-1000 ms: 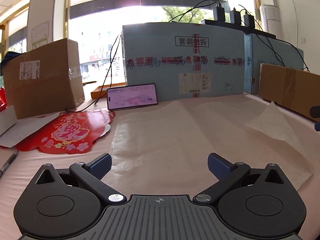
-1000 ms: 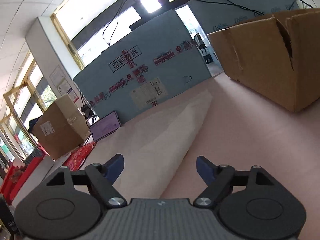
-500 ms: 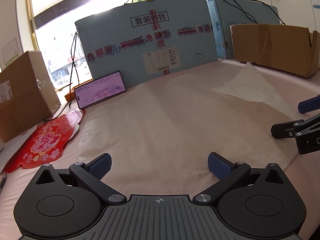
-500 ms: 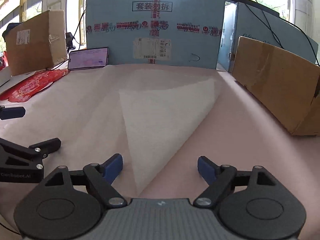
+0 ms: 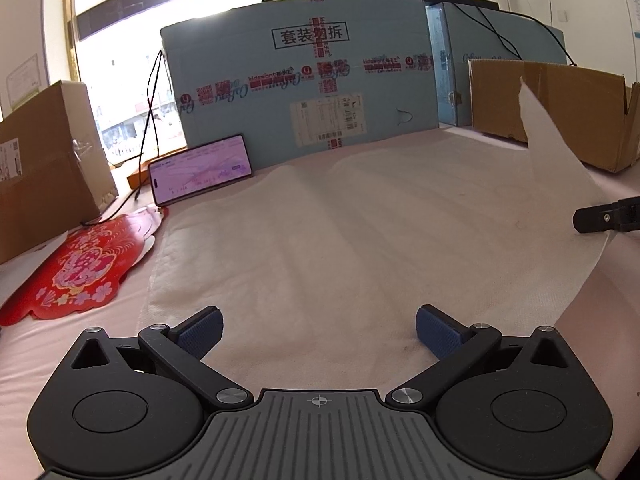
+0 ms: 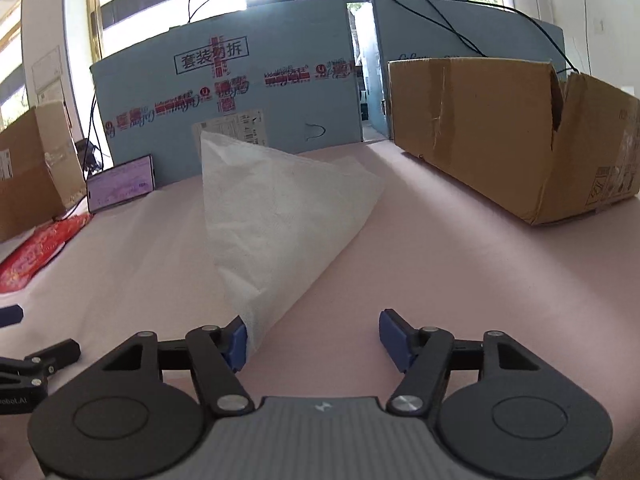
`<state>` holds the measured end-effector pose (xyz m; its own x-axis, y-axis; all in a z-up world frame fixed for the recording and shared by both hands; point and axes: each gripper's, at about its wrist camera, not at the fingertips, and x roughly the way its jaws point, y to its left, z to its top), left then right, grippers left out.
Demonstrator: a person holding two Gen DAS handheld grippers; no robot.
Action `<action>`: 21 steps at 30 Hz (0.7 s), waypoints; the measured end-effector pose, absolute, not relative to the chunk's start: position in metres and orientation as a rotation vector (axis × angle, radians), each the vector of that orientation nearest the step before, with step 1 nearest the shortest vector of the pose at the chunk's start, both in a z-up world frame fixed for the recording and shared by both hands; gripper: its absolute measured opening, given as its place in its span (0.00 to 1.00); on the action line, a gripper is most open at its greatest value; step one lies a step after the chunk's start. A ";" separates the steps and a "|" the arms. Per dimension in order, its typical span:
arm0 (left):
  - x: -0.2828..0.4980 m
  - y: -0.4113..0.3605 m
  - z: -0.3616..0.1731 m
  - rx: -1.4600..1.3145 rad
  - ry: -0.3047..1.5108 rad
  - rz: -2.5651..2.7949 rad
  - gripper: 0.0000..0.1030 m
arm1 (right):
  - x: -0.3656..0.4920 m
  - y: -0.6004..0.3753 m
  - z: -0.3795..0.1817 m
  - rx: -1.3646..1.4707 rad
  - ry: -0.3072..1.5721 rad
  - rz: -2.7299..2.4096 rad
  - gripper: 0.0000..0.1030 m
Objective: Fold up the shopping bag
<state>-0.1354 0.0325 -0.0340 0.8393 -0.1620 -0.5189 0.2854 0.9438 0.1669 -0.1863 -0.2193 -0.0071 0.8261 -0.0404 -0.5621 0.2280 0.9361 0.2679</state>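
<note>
A pale fabric shopping bag [image 5: 340, 248] lies spread flat on a pink bench [image 6: 460, 264], in front of a large blue carton [image 5: 312, 92] that stands along the bench's far edge. The bag's corner [image 6: 280, 216] on the side nearest an open brown box [image 6: 512, 136] stands raised in a loose cone, apparently lifted so it can be turned over the flat panel for a first fold. The right gripper [image 6: 312, 338] sits at the base of that raised flap with its fingers apart; the cloth touches the inner face of its left finger [image 6: 237, 340], and nothing is clamped. The left gripper [image 5: 318, 330] hovers low over the bag's near edge, fingers also spread wide and empty, seemingly placed to pin or catch the fabric. A phone [image 5: 200, 168] leans against the blue carton, and a red paper cutout [image 5: 80, 268] lies just beside the bag's far-side edge, clear of the fold.
</note>
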 end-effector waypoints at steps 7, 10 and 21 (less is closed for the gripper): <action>-0.133 0.034 -0.034 0.234 0.529 -0.243 1.00 | -0.187 -0.268 -0.018 0.700 0.552 -0.034 0.74; -0.133 0.033 -0.034 0.233 0.530 -0.242 1.00 | -0.182 -0.286 -0.019 0.745 0.547 -0.083 0.66; -0.132 0.034 -0.034 0.220 0.537 -0.246 1.00 | -0.166 -0.285 -0.021 0.679 0.463 -0.112 0.03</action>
<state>-0.1319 0.0342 -0.0341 0.8315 -0.1730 -0.5279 0.2872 0.9473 0.1420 -0.1659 -0.2845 -0.0210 0.8927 0.0486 -0.4480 0.2483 0.7767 0.5789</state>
